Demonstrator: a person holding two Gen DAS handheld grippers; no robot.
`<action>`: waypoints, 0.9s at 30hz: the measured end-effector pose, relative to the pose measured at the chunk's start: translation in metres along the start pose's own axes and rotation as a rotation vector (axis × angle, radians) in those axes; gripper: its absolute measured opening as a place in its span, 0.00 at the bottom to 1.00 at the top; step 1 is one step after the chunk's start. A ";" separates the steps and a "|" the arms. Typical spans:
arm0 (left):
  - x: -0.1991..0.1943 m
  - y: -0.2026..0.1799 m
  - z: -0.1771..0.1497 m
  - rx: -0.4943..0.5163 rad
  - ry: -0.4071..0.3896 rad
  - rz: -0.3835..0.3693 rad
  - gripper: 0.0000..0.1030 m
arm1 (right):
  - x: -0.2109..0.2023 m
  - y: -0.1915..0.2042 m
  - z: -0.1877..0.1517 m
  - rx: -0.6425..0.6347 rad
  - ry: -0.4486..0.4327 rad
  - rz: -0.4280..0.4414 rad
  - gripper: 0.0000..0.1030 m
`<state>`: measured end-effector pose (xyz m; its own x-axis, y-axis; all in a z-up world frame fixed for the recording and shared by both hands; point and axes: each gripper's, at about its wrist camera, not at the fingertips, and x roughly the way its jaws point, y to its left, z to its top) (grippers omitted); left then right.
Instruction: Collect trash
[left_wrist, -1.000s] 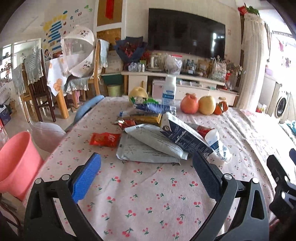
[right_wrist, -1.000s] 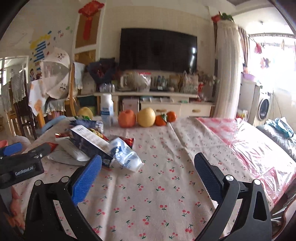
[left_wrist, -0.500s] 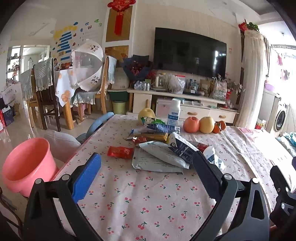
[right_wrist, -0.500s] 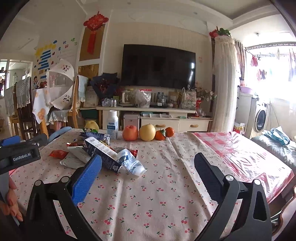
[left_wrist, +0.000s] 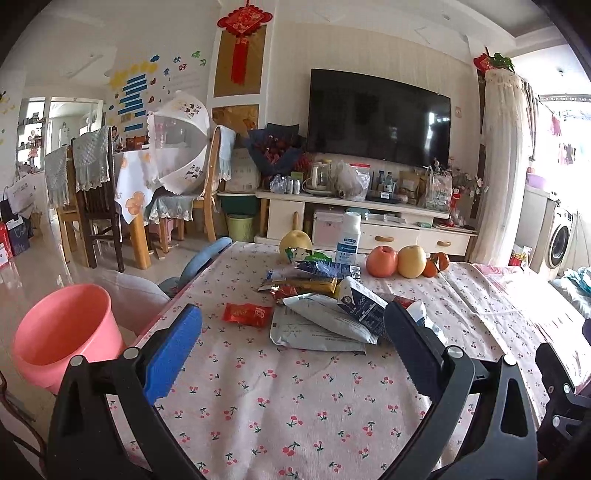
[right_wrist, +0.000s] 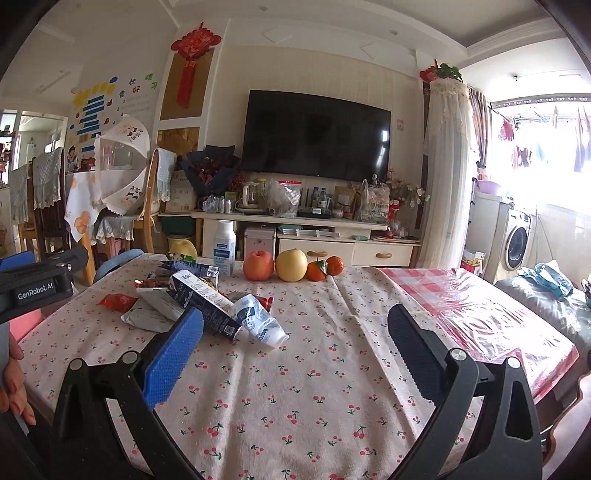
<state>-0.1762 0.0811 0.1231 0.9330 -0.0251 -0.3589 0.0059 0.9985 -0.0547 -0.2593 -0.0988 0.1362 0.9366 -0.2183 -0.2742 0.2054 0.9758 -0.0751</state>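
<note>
The table (left_wrist: 295, 398) runs off the frame's near edge. The pink bucket (left_wrist: 66, 339) beside its left edge is partly hidden by the left gripper (left_wrist: 291, 347), its bottom unseen. Both the left gripper and the right gripper (right_wrist: 295, 345) hang wide open, holding nothing (above bare cloth). The trash (left_wrist: 325, 314) lies heaped mid-table, lower wrappers hidden.

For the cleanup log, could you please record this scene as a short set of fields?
surface: table with a cherry-print cloth
trash: pile of wrappers lying mid-table, including a red packet at its left edge and a crushed bottle at its right
not trash: fruit in a row behind the pile
bin: pink bucket off the table's left side
left gripper: open, holding nothing, short of the pile
right gripper: open, holding nothing
</note>
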 end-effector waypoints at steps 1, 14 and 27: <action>0.000 0.001 0.000 -0.002 -0.002 0.003 0.97 | 0.000 0.000 0.000 -0.001 0.000 -0.001 0.96; -0.001 -0.002 0.000 0.008 -0.007 0.009 0.97 | -0.001 0.003 0.000 -0.033 0.011 0.019 0.96; -0.001 -0.006 0.002 0.021 -0.014 0.004 0.97 | 0.005 0.000 0.001 -0.009 0.025 0.019 0.96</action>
<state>-0.1764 0.0752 0.1255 0.9379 -0.0210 -0.3462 0.0098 0.9994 -0.0343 -0.2546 -0.0999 0.1357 0.9327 -0.2003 -0.3000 0.1851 0.9796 -0.0787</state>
